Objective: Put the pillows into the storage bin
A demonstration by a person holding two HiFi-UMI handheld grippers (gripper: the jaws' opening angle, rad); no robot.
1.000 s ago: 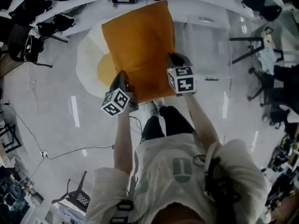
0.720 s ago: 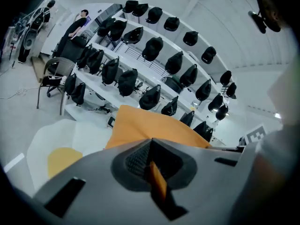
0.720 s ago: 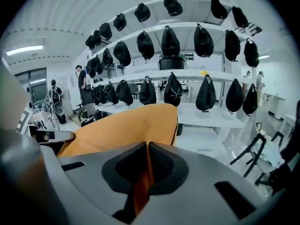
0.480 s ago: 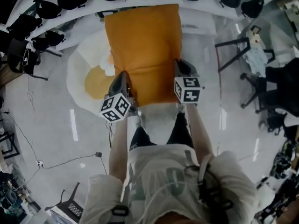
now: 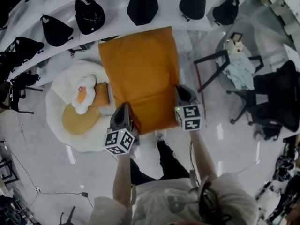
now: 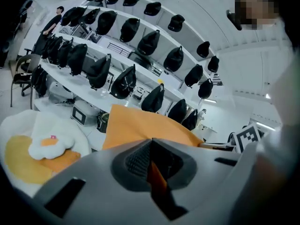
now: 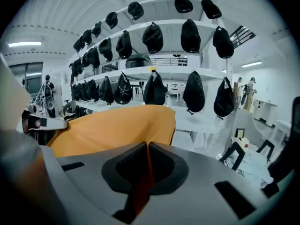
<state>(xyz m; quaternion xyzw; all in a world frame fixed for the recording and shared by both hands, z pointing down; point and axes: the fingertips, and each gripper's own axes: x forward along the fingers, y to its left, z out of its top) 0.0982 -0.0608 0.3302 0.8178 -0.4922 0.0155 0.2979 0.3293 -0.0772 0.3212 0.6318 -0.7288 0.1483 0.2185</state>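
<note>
Pillow carry is what I've got going: the orange pillow (image 5: 138, 74) is lifted off the floor and stretched out flat in front of me, held by its near edge. My left gripper (image 5: 123, 110) is clamped hard on the near left corner, and its own view shows a strip of orange fabric squeezed between the closed jaws. My right gripper (image 5: 182, 93) has the same tight pinch on the near right corner, with orange cloth caught in the seam. So it's a two-point hold, and the pillow's far end reaches toward the white shelves of black bags (image 5: 143, 6).

Down on the floor to my left lies the fried-egg pillow (image 5: 75, 111), untouched, so I judge that one comes after.

I can't pick out the storage bin in any view right now; the big orange panel blocks much of what lies ahead. I reckon the next move is to find the bin, carry the pillow over its opening with both corners level, lower it in, then release both grips together. It's a wide pillow and may need a push to seat.
</note>
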